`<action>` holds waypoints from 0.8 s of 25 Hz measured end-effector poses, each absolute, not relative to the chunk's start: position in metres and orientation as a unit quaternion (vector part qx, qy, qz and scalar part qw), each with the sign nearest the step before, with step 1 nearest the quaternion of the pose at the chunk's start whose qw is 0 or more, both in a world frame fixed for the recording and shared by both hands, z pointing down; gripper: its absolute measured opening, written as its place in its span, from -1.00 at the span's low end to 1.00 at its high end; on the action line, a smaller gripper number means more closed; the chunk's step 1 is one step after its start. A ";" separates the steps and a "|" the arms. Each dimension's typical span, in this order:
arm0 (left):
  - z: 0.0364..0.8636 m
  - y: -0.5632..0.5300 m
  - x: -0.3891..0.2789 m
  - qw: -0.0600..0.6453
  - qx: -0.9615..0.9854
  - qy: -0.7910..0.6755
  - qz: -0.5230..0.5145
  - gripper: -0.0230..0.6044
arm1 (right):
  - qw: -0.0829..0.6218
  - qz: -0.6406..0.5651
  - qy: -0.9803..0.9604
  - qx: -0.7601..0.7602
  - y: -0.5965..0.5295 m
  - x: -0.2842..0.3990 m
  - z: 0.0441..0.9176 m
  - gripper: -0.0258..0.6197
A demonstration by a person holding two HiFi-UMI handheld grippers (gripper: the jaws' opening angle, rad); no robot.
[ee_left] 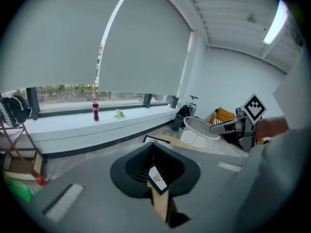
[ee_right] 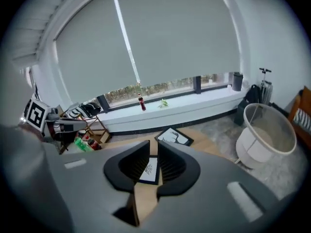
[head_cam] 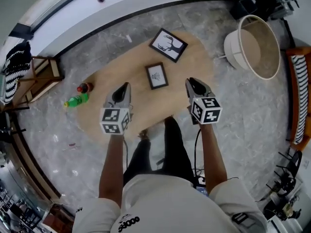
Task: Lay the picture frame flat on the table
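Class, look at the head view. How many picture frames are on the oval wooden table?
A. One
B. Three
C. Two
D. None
C: the head view shows two on the wooden table, the deer frame at the far end and the smaller frame near the middle.

Mottled grey floor [head_cam: 252, 110] around an oval wooden table [head_cam: 194, 67], long white window ledge [head_cam: 146, 6] under a drawn roller blind [ee_right: 170, 38].
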State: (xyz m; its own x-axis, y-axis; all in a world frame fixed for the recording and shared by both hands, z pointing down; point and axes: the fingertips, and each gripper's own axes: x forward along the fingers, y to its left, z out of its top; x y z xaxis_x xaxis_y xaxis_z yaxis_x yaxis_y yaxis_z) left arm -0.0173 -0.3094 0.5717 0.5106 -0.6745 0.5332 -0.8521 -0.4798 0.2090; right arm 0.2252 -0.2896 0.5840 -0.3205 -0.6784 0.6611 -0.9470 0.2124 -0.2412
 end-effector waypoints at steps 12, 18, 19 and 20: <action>0.417 -0.270 -0.034 0.135 0.882 -0.424 0.153 -0.89 | 0.144 0.203 -0.744 0.621 -0.237 0.211 0.388 -0.91; 0.338 -0.264 -0.052 0.071 0.896 -0.422 0.121 -0.89 | 0.111 0.143 -0.745 0.642 -0.207 0.200 0.299 -0.91; 0.326 -0.261 -0.052 0.061 0.899 -0.418 0.114 -0.89 | 0.107 0.133 -0.748 0.642 -0.202 0.197 0.286 -0.91; 0.314 -0.257 -0.051 0.051 0.903 -0.413 0.108 -0.89 | 0.104 0.121 -0.752 0.640 -0.196 0.193 0.273 -0.91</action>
State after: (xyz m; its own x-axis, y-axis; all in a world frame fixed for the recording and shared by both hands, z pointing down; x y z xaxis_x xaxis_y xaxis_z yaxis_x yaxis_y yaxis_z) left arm -0.0510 -0.2575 0.3137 0.6347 -0.7355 0.2372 -0.7575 -0.6529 0.0026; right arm 0.1932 -0.1964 0.2730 -0.1599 -0.9370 0.3107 -0.9871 0.1522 -0.0491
